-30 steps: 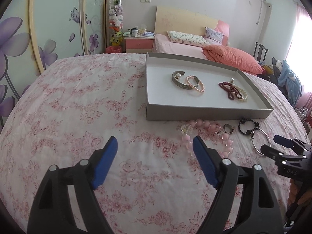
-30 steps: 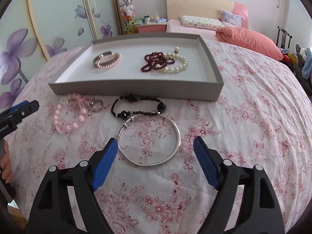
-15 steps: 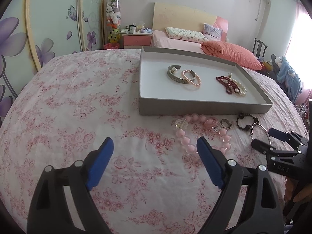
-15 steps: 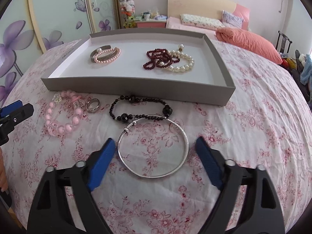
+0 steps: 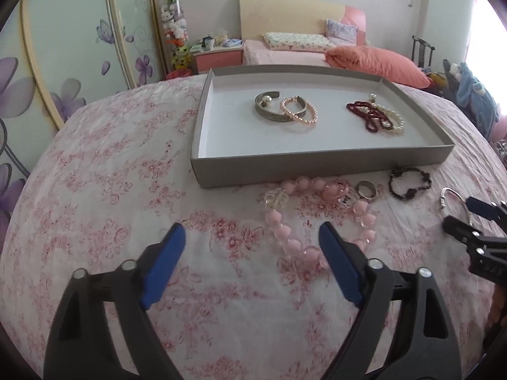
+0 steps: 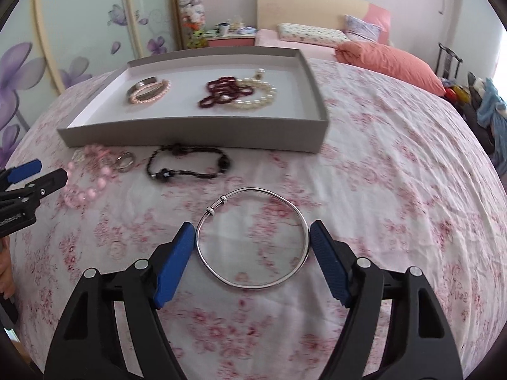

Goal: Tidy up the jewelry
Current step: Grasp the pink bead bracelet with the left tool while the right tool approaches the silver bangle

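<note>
A bed covered in a pink floral bedspread (image 6: 396, 190) fills both views. On it, toward the upper middle of each frame, lies a shallow grey tray (image 5: 317, 163) with a white floor. Inside the tray, at its left, a silver cuff (image 5: 269, 107) lies touching a pink pearl bracelet (image 5: 299, 112). At the tray's right, a dark red bead strand (image 5: 364, 115) overlaps a white pearl strand (image 5: 391, 120).

In front of the tray, loose on the bedspread, four pieces lie in a row. In the left wrist view, from centre to right: a chunky pink bead bracelet (image 5: 304, 218), a small silver ring (image 5: 367, 189) just beside it, a black bead bracelet (image 5: 410, 183), and a thin silver bangle (image 6: 252, 237), which is mostly cut off by the right gripper there.

The left gripper (image 5: 252, 256) is at the bottom centre of its own view, its blue-padded jaws spread wide and holding nothing. The right-hand pad overlaps the near edge of the pink bead bracelet in the picture; whether they touch cannot be told.

The right gripper (image 6: 252, 253) is at the bottom centre of its view, jaws also wide apart. The silver bangle lies flat between the two blue pads, each pad just beside the bangle's outer edge, not gripping it.
</note>
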`<state>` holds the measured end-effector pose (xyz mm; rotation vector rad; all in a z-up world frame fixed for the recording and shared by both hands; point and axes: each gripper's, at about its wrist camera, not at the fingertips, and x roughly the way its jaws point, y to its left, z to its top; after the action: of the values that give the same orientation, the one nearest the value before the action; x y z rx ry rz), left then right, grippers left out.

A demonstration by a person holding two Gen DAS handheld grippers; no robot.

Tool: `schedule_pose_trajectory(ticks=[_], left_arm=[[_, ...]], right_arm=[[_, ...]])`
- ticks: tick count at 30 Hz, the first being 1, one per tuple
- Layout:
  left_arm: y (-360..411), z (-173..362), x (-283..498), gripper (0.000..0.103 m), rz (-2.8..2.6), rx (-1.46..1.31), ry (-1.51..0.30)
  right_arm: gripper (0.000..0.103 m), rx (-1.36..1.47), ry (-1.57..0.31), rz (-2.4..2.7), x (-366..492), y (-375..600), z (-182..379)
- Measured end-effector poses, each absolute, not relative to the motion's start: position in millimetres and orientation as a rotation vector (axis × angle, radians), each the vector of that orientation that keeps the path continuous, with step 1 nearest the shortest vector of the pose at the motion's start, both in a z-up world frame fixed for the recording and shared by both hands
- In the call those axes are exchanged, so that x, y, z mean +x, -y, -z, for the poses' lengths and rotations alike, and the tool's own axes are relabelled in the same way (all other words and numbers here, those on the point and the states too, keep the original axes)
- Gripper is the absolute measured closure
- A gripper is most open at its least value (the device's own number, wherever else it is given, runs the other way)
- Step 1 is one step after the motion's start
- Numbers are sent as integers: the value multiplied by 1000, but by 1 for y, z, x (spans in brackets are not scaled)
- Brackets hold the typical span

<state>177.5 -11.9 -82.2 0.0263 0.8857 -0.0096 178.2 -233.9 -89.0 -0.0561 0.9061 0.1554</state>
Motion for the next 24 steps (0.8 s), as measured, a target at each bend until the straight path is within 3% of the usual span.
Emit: schedule_pose_trajectory(ticks=[7,9,12,19,24], left_arm=[[22,90,188,53,-5,12,-924],[27,90,188,70,3,20,-916],[32,90,186,85,4,43,-911],[14,89,183,87,-15,42,-915],[4,88,180,70,-36,35,-915]], right_arm=[[28,-57,-906,-152,177,233,89],[28,-58,-906,-153,177,233,89],[28,-57,-907,-157,178,232,89],[21,-61,-914,-163,180,230,90],[21,-62,-914,-164,181,230,90]])
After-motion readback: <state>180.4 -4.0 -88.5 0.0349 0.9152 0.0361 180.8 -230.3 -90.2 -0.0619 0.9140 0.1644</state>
